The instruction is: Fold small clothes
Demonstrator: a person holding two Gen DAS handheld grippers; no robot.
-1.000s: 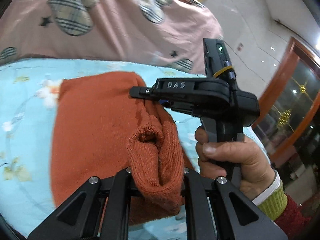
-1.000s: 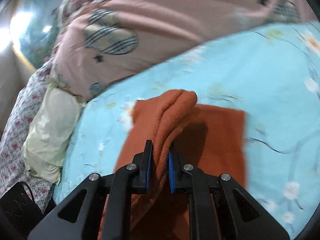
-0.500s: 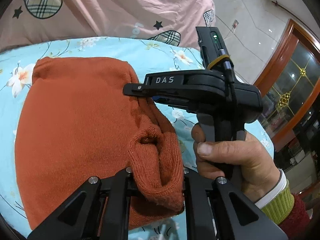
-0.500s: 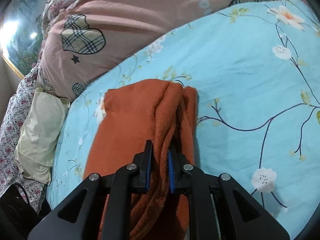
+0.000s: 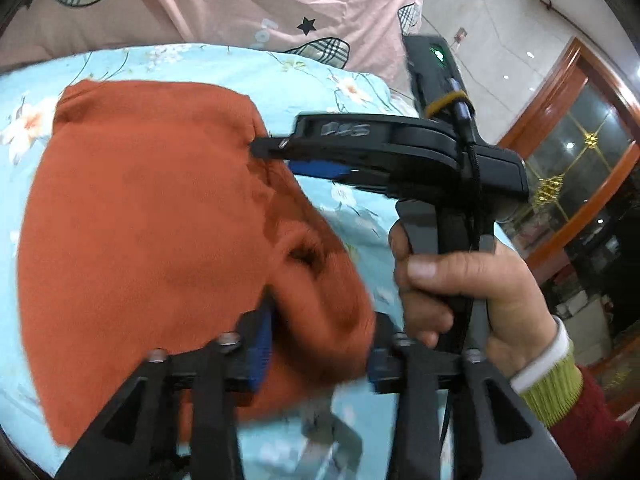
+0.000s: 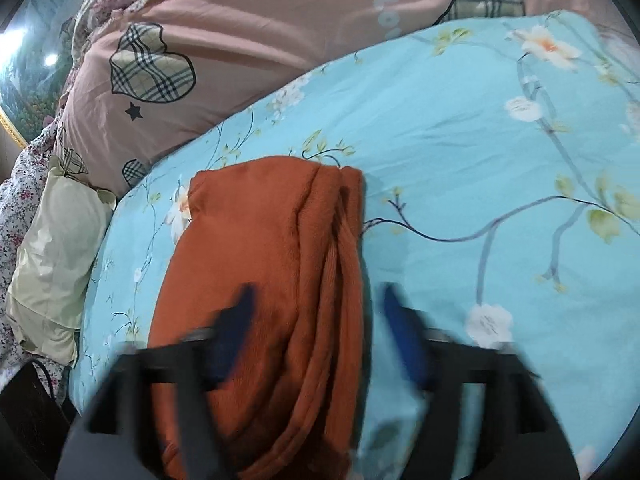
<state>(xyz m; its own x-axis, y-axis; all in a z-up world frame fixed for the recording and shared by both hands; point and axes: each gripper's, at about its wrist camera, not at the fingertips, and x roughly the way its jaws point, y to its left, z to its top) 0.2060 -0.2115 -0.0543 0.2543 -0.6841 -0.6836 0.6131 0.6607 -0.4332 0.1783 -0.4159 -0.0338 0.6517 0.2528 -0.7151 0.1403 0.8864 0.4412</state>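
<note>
Jaws on both grippers stand spread apart, gripping nothing. The left gripper (image 5: 320,344) straddles a bunched fold of the orange knit garment (image 5: 140,220), its blue pads on either side of the cloth. The right gripper (image 6: 316,320) is blurred, its jaws wide around the garment's rolled right edge — whether the pads touch the cloth, I cannot tell. In the left wrist view the right gripper's tip sits at the garment's far right edge, and the right hand (image 5: 472,296) wraps the handle upright, thumb forward, with a green cuff at the wrist. The garment lies folded on the bed's light-blue floral sheet (image 6: 460,140). Behind it rises a pink quilt (image 6: 240,20) with plaid hearts and stars — a pale-yellow pillow (image 6: 56,264) beside it. Beyond the bed: a wooden-framed glass door (image 5: 576,152).
</note>
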